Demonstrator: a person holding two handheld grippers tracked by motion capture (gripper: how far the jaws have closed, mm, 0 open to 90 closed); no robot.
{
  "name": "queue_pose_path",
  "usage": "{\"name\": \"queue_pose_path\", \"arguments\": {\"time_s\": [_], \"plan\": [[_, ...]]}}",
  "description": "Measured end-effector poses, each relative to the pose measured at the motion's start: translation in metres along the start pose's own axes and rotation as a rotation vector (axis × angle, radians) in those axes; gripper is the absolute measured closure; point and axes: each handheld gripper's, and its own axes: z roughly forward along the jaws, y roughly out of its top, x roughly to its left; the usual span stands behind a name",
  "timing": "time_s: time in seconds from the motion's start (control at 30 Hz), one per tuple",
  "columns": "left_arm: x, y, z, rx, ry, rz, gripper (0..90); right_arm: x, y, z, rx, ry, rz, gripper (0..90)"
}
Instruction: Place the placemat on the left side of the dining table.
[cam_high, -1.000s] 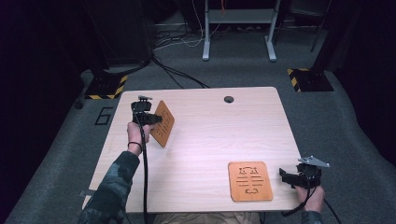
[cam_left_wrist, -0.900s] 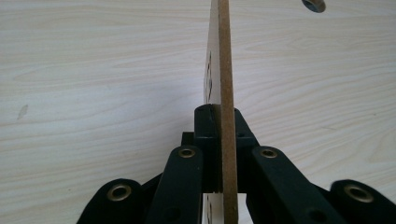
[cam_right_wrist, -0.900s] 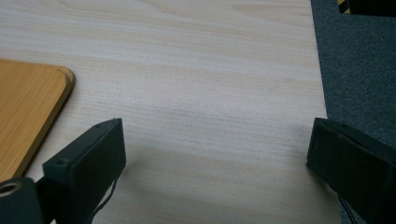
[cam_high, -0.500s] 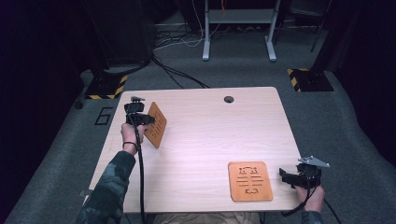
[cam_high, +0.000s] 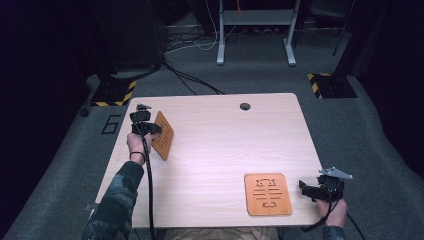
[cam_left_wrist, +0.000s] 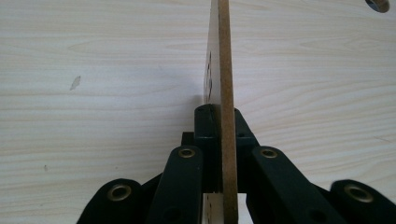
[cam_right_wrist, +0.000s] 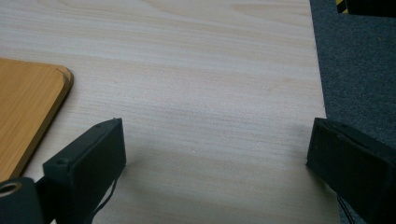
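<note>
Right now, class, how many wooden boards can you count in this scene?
2. One wooden board is held on edge in the left hand-held gripper; the other board lies flat near the table's front edge.

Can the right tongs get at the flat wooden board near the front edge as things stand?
Probably yes. The right tongs are open and empty just beside the flat board, with bare table between them and nothing in the way.

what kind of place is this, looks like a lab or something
Probably a lab or a data-recording studio: a lone wooden table on grey carpet, hazard-striped stand bases with cables trailing across the floor, and dark surroundings.
</note>
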Motion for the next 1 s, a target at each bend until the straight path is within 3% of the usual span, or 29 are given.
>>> {"name": "queue_pose_path", "arguments": {"time_s": [0.33,0.6,1.0], "plan": [[0.020,-0.002,0.003,-0.002,-0.006,-0.079,85.4,0.000,0.000,0.000,0.001,-0.002,-0.002,3.7],[0.032,-0.005,0.005,0.007,0.028,-0.098,77.6,0.000,0.000,0.000,0.001,-0.004,-0.004,3.7],[0.045,-0.012,0.011,0.020,0.065,-0.088,65.8,0.000,0.000,0.000,0.002,-0.004,-0.004,3.7]]}}
